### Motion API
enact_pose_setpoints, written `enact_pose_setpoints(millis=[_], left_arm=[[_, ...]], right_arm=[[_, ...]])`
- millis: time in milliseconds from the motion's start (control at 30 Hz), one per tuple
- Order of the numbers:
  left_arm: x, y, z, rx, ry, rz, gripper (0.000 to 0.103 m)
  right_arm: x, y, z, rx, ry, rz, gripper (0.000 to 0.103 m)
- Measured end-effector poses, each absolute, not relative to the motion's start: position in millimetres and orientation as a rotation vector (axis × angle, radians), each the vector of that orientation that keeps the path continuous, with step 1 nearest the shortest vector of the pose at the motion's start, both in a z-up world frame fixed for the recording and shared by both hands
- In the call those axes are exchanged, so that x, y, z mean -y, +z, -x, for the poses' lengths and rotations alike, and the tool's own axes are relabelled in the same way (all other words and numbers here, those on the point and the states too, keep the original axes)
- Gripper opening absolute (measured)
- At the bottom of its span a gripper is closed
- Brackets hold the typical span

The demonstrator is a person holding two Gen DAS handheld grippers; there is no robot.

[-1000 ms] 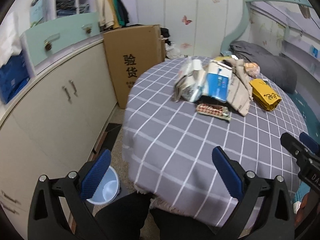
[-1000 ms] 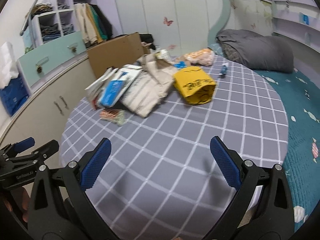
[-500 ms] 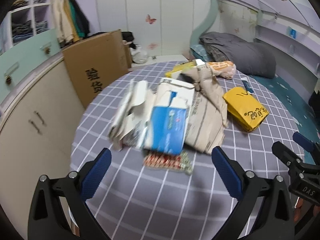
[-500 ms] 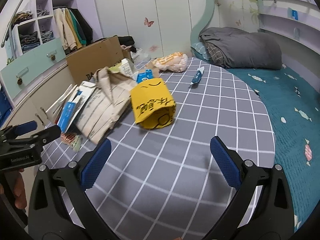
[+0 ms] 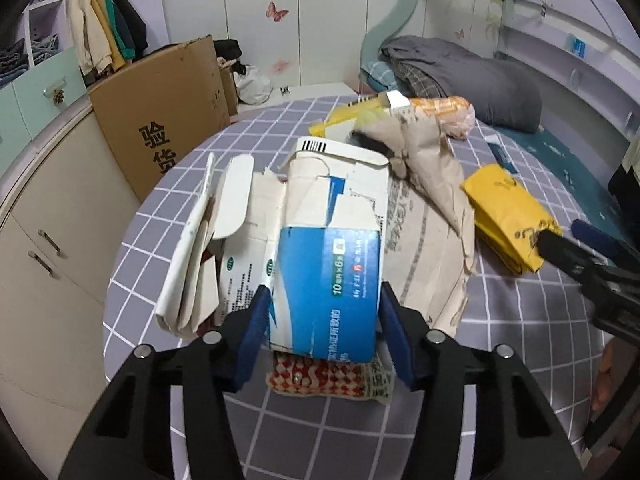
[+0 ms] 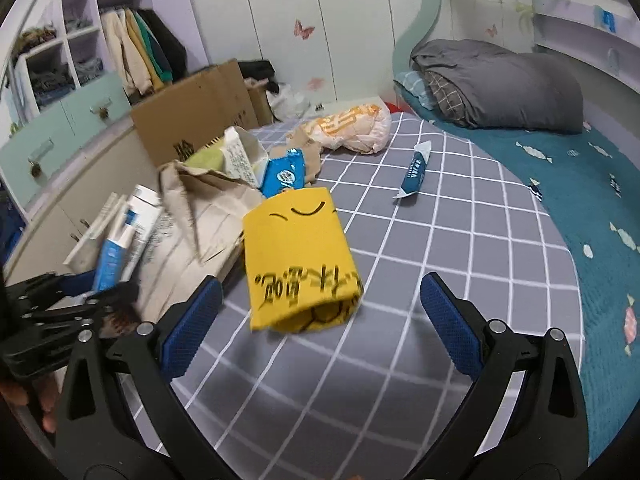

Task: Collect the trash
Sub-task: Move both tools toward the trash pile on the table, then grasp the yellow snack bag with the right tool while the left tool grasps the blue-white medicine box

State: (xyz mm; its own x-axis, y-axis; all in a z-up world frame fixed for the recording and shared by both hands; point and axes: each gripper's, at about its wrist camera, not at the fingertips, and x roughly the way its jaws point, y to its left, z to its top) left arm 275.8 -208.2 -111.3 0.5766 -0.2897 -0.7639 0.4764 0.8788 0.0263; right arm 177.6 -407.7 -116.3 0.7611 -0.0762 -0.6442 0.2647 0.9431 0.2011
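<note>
1. Your left gripper (image 5: 322, 328) is nearest. Its fingers (image 5: 256, 326) have just been closing, and now they are about half open with the blue and white box (image 5: 326, 280) between them. The blue pads sit right at the two sides of the box, but you cannot tell for sure if they press on it.
2. Under the near end of the box lies a red and white wrapper (image 5: 320, 378), flat on the grey checked bed cover (image 5: 520, 360).
3. Just left of the box is a bunch of white torn card (image 5: 200, 260).
4. Just right of the box, and partly under it, lies a crumpled brown paper bag (image 5: 432, 216).
5. Your right gripper (image 6: 320, 320) has its fingers (image 6: 192, 326) wide open and holds nothing. It hangs over the bed cover.
6. The yellow bag (image 6: 300, 260) lies right of the box, past the brown paper bag. Its near end is between your right fingers, but they do not touch it.
7. Farther back from the box are a small blue packet (image 6: 284, 176) and an orange and white plastic bag (image 6: 348, 128).
8. A thin blue and white wrapper (image 6: 414, 174) lies alone, well right of the box.
9. Behind the box and to its left stands a big cardboard carton (image 5: 160, 120), beside the bed.
10. A grey quilt (image 6: 500, 84) lies far back on the right.
</note>
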Motion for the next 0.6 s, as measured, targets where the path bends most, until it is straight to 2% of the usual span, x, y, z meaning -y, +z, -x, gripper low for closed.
enact_pose_setpoints(millis=[133,200,267,300,333,367,433,600], left_arm=[[202,-104,-277,-0.825,-0.474,-0.192,0.051],[197,-97,-275,-0.805,-0.489,-0.16,0.05],[192,-91,-274,-0.792,-0.504,-0.131,0.049],[188,-87,-273,-0.784,-0.517,-0.105,0.049],[184,-82,-272,-0.781,-0.535,-0.076,0.049],[181,-80,-271,-0.777,-0.546,-0.057,0.049],[174,-73,-267,-0.76,-0.565,-0.022,0.049],[162,-59,-252,-0.716,-0.601,0.022,0.049]], right_arm=[[413,-122,-196,-0.734,-0.155,-0.312,0.097],[415,-124,-203,-0.76,-0.143,-0.306,0.089],[416,-126,-204,-0.777,-0.136,-0.302,0.067],[416,-127,-204,-0.787,-0.128,-0.3,0.061],[416,-127,-203,-0.789,-0.121,-0.301,0.051],[414,-126,-201,-0.789,-0.128,-0.294,0.047],[412,-123,-197,-0.777,-0.145,-0.276,0.04],[404,-107,-178,-0.718,-0.16,-0.266,0.037]])
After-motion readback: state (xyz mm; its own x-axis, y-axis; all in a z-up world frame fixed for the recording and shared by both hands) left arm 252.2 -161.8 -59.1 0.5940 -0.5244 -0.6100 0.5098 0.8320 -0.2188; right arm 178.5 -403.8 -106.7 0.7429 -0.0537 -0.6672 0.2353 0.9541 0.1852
